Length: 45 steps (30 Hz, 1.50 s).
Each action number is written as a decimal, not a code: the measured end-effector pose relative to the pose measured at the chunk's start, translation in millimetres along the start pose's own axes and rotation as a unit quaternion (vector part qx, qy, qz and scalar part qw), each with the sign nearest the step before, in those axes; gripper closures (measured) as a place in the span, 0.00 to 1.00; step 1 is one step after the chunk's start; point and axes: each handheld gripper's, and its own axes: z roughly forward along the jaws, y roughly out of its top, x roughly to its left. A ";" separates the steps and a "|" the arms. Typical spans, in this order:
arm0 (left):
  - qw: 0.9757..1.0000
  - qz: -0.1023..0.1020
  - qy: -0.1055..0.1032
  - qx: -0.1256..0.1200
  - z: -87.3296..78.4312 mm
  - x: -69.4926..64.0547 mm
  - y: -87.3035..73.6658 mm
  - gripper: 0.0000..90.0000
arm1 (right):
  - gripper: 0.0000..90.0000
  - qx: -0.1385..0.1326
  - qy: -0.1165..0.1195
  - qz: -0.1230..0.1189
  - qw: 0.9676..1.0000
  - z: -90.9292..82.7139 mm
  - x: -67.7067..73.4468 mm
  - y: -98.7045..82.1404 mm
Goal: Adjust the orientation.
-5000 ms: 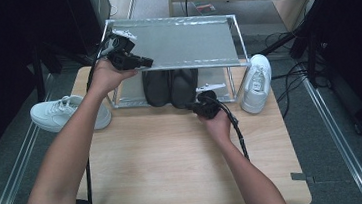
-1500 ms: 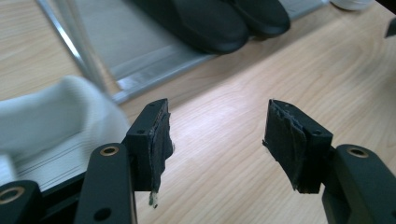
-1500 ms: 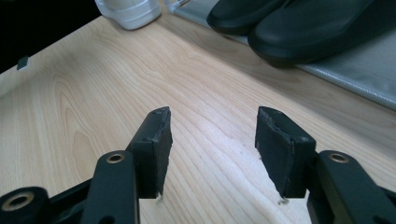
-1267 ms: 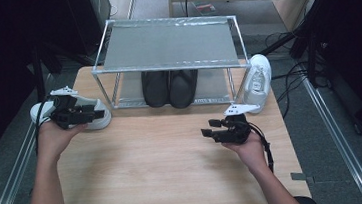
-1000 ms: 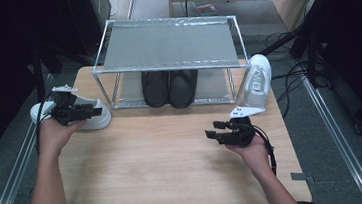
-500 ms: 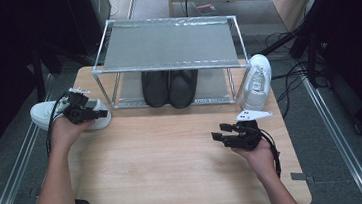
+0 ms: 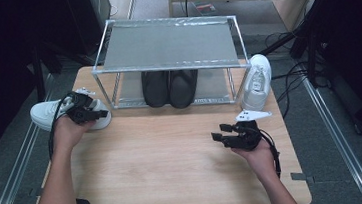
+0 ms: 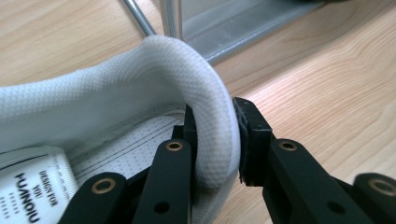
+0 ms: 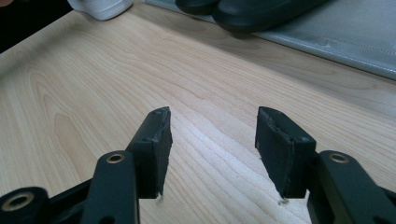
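A white sneaker (image 7: 44, 114) lies at the table's left edge, partly over it. My left gripper (image 7: 88, 114) sits at its heel. In the left gripper view one jaw is inside the shoe and the other outside, and both pads press on the padded heel collar (image 8: 205, 93); the jaws of this gripper (image 8: 215, 135) have just been closing onto it. My right gripper (image 7: 219, 132) hovers low over the bare wood at the front right, open, with nothing between its fingers (image 9: 212, 130). A second white sneaker (image 7: 256, 82) leans against the rack's right side.
A metal shoe rack (image 7: 168, 43) stands at the back of the wooden table (image 7: 165, 164). A pair of black shoes (image 7: 170, 87) rests on its lower shelf, with their toes (image 9: 247, 11) ahead of the right gripper. Dark floor and cables surround the table.
My left hand has shifted right and down along the white sneaker to its heel, and its jaws have closed on the collar. The right hand drifted slightly toward the front right, still open.
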 end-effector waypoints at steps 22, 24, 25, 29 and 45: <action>0.999 0.035 -0.001 0.005 -44.9 -44.0 -1.9 0.87 | 0.53 0.008 0.025 -0.015 1.000 17.2 3.6 10.7; 0.999 0.032 -0.002 0.005 -48.4 -48.9 -3.9 0.86 | 0.53 0.009 0.027 -0.017 0.999 19.3 4.3 12.5; 1.000 0.031 -0.004 0.004 -49.2 -51.2 -4.8 0.86 | 0.53 0.010 0.030 -0.017 0.999 21.0 4.6 13.4; 0.999 0.031 -0.013 0.005 -53.6 -63.3 -9.3 0.86 | 0.53 0.014 0.036 -0.021 0.999 25.9 5.6 16.5; 0.997 0.075 -0.028 0.004 -60.7 -127.5 -8.9 0.86 | 0.53 0.026 0.055 -0.036 0.997 43.7 10.7 25.6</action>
